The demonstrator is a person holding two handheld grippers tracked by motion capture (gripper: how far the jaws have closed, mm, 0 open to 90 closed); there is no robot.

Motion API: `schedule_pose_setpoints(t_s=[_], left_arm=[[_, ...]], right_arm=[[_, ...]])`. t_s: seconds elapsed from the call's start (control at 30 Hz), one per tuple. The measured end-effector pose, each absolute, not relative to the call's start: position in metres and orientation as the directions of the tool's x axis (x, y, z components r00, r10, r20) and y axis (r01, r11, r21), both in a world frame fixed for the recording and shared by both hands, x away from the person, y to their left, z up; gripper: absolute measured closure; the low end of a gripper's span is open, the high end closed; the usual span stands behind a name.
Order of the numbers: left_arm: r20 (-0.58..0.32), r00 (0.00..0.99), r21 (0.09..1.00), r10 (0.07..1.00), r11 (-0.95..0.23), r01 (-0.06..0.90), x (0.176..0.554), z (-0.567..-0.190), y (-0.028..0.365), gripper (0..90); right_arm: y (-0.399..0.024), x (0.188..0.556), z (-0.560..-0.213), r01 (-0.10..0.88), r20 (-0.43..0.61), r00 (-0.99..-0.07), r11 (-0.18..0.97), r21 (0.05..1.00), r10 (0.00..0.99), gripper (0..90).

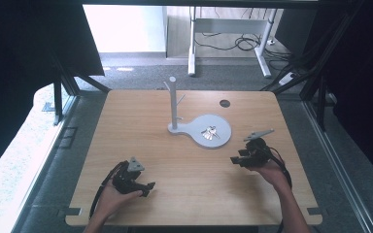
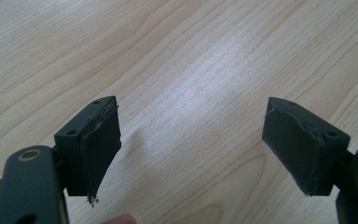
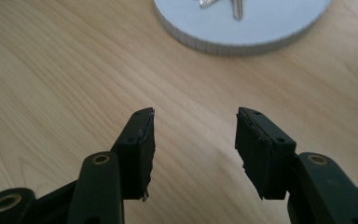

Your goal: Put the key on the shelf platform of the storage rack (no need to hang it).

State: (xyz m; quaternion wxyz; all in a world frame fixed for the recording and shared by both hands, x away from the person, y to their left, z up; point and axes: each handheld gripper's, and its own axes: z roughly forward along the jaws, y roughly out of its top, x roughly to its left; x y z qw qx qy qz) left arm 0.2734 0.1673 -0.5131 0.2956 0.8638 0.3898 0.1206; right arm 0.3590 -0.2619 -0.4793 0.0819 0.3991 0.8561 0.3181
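Keys (image 1: 209,132) lie flat on the stand's round base (image 1: 221,139), right of worktop centre. Right gripper (image 1: 241,159) near, left gripper (image 1: 144,187) well apart; both fingers apart, empty. Risk: flat keys skid when pinched.

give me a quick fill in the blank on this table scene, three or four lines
1. The keys lie on the stand's round grey ____.
2. The right tongs have their jaws ____.
3. The stand's post stands ____.
4. The left tongs hold ____.

Missing words: base; open; upright; nothing
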Motion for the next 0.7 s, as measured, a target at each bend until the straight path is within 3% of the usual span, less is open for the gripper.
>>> schedule_pose_setpoints(t_s=[0.33, 0.7], left_arm=[[-0.021, 0.66, 0.607, 0.751, -0.515, 0.605, 0.273, -0.514, 0.165, 19.6], [-0.017, 0.671, 0.602, 0.741, -0.529, 0.599, 0.273, -0.515, 0.163, 19.6]], right_arm=[[-0.292, 0.328, -0.512, 0.667, 0.109, -0.621, 0.449, 0.595, 0.777, 47.0], [-0.294, 0.324, -0.52, 0.67, 0.091, -0.601, 0.437, 0.6, 0.794, 44.3]])
